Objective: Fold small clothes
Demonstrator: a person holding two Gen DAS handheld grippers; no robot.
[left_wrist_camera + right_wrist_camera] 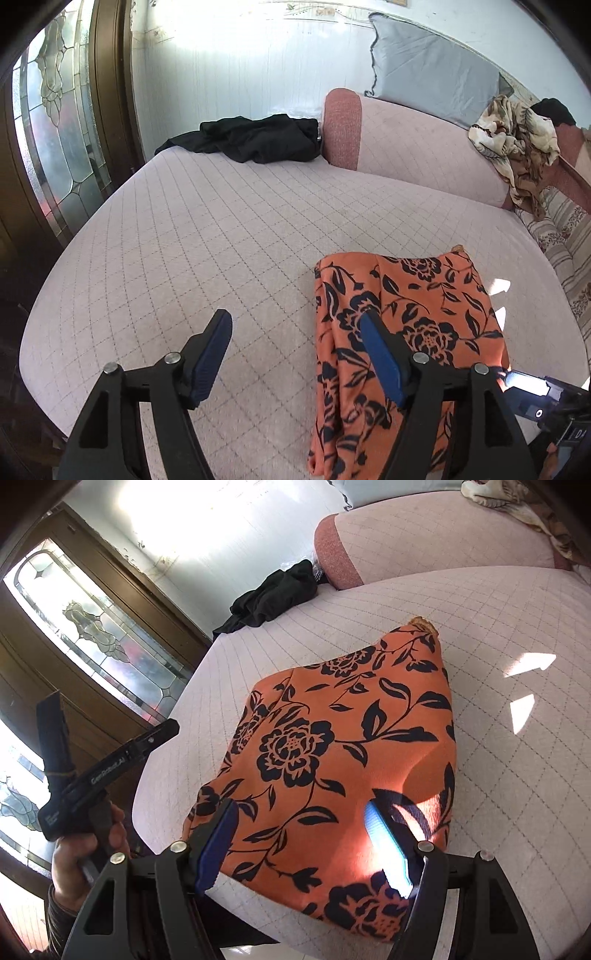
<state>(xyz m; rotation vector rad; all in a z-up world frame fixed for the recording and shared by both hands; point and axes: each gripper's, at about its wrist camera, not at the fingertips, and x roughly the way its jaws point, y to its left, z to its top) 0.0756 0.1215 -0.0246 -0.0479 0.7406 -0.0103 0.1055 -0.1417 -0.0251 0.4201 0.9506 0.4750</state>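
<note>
Jaws spread on both: left gripper [295, 328] and right gripper [301, 818] hang above, pinching nothing. Orange fabric garment with black floral print [332, 757] lies folded into a compact block on the pink quilted bed [184, 240], near its front edge, probably finished. Crumpled black garment [251, 138] sits well apart, likely next.

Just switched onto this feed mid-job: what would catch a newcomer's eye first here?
The orange garment with black flowers lies folded on the pale quilted bed, near its front edge. Both grippers hang open over it: the right gripper straddles its near end, the left gripper sits at its left edge. A crumpled black garment lies at the bed's far side.
</note>
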